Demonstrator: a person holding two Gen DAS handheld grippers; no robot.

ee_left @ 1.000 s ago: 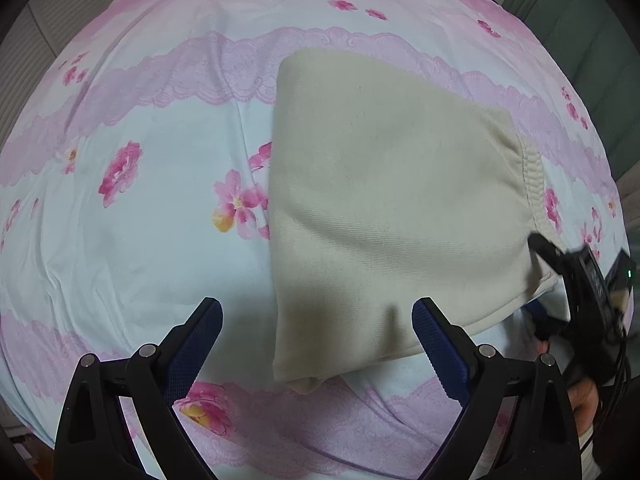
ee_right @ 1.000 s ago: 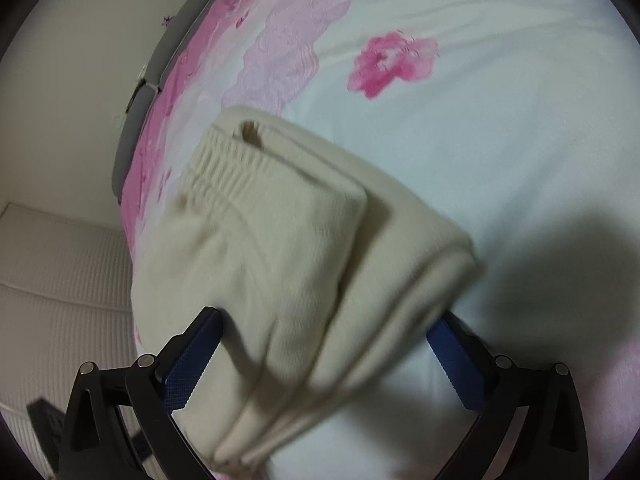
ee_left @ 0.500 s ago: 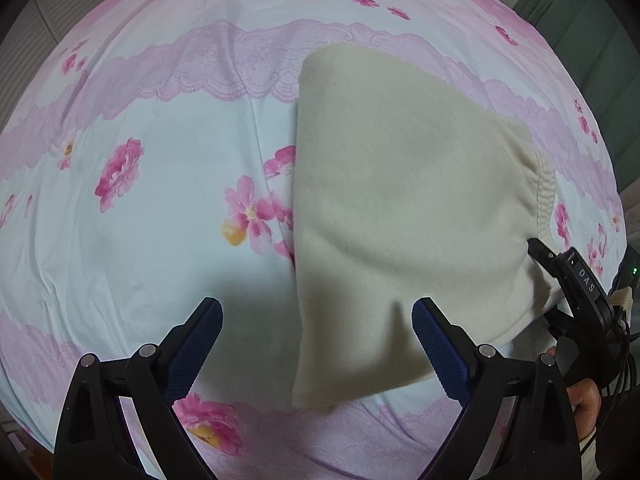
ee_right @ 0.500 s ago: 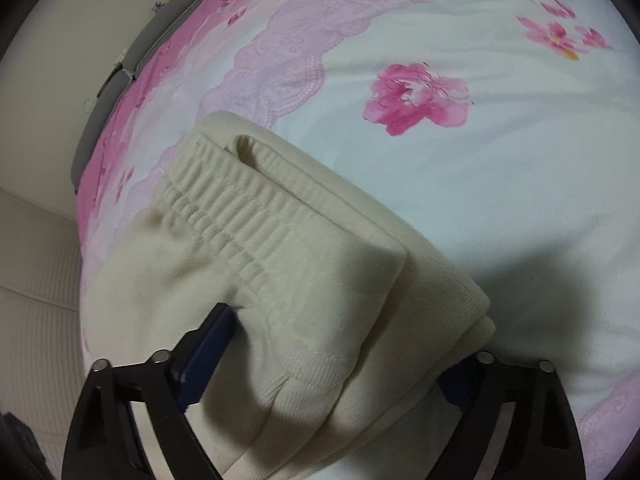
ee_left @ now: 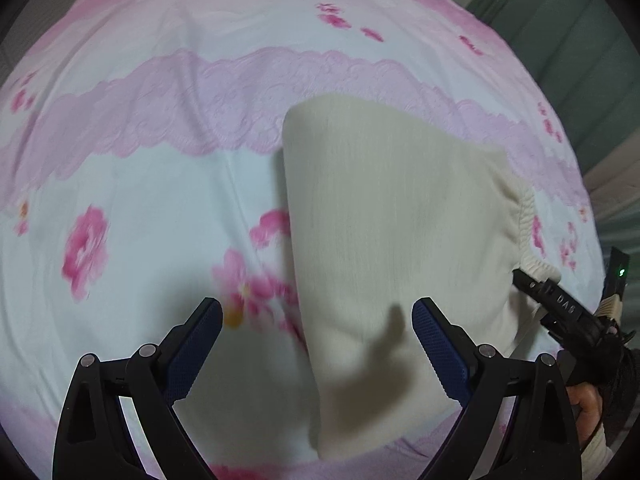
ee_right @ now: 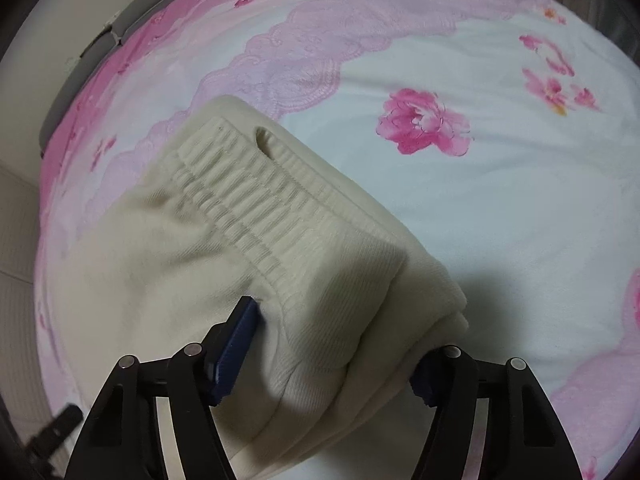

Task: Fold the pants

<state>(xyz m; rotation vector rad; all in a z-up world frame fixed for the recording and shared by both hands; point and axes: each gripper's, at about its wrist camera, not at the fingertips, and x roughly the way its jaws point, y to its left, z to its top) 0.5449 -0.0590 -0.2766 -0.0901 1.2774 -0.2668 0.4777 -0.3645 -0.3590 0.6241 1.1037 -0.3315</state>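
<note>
Pink-flowered bedding fills both views, a bed sheet (ee_left: 160, 184) with a lace-print band running across the far side. Nearest in the right wrist view, the right gripper (ee_right: 332, 344) straddles the thick folded corner of the pants (ee_right: 248, 248): its jaws have just been closing, cream cloth bunched between them, the left pad pressed into the fabric at about 7 o'clock, the right pad tucked under the stacked layers at 5 o'clock. It looks like a grip on that corner, though the hidden pad leaves a little doubt. From there the bundle runs away toward 11 o'clock, elastic waistband uppermost, ending just at the lace band.

Over to the left wrist view: the left gripper (ee_left: 316, 348) hangs with jaws wide apart, nothing in them, the pants (ee_left: 392, 216) edge crossing between the pads and the bulk lying off toward 1 o'clock. Its right pad sits over the cloth; the left pad over bare sheet.

So the right hand is nearer, already on the bundle; any last tuck or shift turns on that corner hold.
</note>
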